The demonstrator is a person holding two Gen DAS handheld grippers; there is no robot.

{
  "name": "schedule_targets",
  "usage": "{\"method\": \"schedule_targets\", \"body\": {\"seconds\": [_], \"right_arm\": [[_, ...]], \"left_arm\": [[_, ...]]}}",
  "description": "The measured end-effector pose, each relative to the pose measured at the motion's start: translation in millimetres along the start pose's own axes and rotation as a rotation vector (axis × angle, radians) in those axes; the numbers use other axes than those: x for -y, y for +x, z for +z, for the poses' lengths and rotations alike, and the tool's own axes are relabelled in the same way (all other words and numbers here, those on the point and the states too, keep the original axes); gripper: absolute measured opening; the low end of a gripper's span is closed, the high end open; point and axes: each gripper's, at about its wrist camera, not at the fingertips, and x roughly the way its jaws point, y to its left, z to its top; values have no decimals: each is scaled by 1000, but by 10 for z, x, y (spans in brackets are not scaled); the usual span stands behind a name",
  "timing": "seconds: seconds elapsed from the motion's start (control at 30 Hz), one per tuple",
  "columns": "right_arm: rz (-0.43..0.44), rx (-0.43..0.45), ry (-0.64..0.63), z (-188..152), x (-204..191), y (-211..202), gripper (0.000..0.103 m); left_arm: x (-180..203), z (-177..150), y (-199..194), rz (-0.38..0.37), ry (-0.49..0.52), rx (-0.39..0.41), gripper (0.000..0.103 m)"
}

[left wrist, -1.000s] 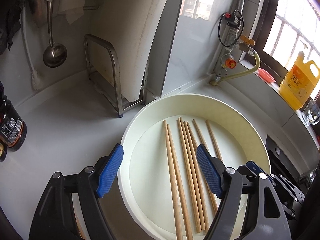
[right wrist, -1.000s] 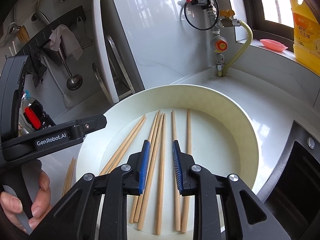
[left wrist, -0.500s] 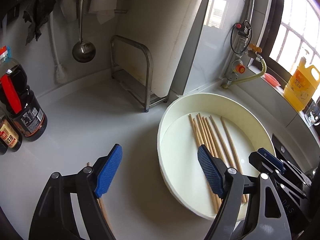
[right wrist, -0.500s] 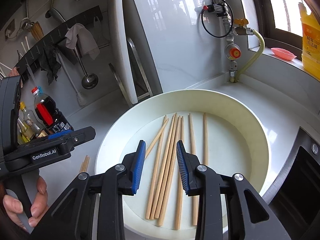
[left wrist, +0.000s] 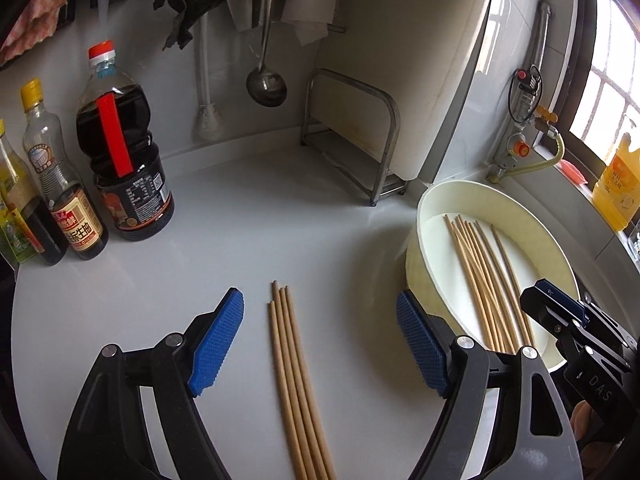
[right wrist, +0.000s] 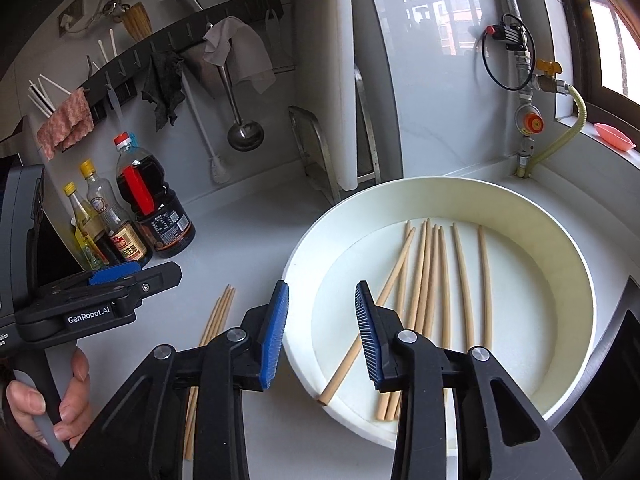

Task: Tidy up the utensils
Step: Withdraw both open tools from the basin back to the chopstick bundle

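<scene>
Matt wooden chopsticks [left wrist: 298,380], glossy counter [left wrist: 260,220]

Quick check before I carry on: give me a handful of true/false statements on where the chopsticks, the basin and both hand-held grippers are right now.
1. A bundle of chopsticks lies on the counter outside the white basin. True.
2. The white basin is empty. False: several chopsticks in the basin lie on its floor.
3. The left hand-held gripper is clamped on the counter bundle. False: its jaws stand wide apart either side of the bundle, and the pads touch nothing.
4. The right hand-held gripper has no chopstick pinched between its pads. True: its jaws are opening over the basin's near rim.
5. The sauce bottles stand inside the basin. False: they stand on the counter, well to its left.
</scene>
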Motion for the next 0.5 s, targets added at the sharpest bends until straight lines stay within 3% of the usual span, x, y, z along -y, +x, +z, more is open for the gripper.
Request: {"method": "schedule_targets", "body": {"seconds": [0.5], "right_arm": [[106, -72, -114, -277, -654, 161, 35]], "left_arm": [[-819, -491, -92, 87, -56, -27, 78]]}}
